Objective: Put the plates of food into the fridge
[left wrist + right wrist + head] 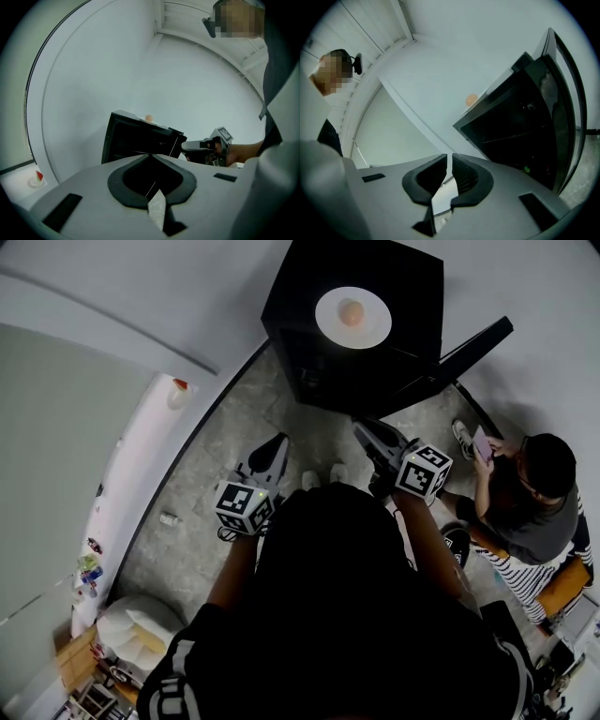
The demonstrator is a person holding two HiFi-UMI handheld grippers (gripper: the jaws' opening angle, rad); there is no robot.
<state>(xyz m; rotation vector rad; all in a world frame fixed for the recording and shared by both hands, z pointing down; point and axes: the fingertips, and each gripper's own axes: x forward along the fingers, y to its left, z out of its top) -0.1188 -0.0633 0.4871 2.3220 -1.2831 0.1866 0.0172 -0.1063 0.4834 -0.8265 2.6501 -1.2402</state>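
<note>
A small black fridge stands on the floor ahead with its door swung open to the right. On its top lies a white plate with a round orange piece of food. The fridge and the food also show in the left gripper view. In the right gripper view the fridge's dark inside and the food are seen. My left gripper is shut and empty, short of the fridge. My right gripper is shut and empty, nearer the fridge's front.
A person sits on the floor at the right, holding a phone. A long white counter runs along the left, with a small white and red thing at its far end. A white bag lies at lower left.
</note>
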